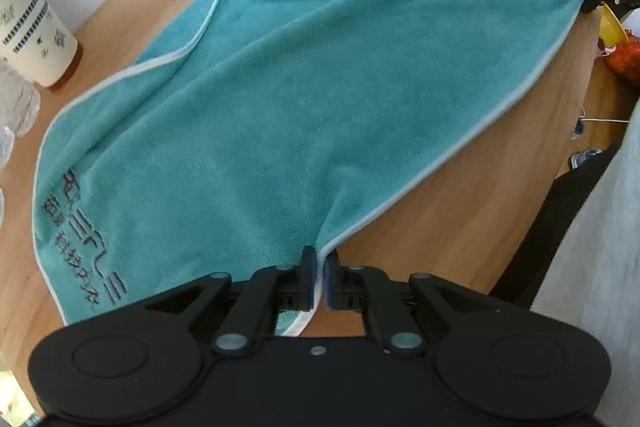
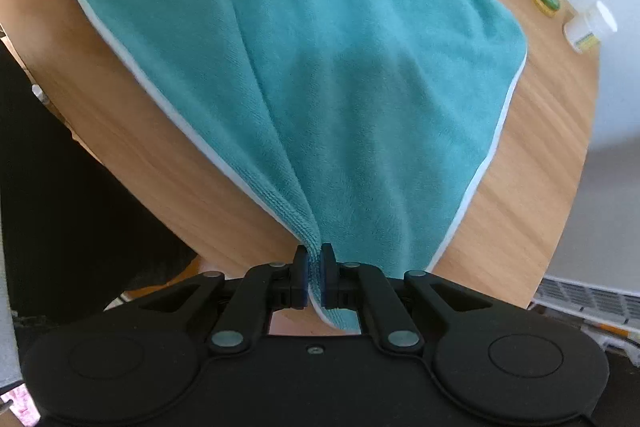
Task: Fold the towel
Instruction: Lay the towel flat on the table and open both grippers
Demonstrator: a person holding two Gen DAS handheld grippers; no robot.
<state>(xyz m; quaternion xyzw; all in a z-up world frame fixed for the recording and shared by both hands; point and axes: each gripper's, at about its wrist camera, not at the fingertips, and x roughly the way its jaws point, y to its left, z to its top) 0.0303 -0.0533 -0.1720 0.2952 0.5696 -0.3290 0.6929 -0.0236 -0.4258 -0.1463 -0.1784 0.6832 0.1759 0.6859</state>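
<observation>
The table is cut off at the frame edges, and the dark print on the towel cannot be read. The teal, white-edged towel is spread in folds over the table. One corner is pinched by the left gripper, another by the right gripper.

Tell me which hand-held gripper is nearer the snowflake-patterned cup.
Left. The left hand-held gripper pinches the towel corner on the cup's side; the right hand-held gripper holds the opposite corner.
</observation>
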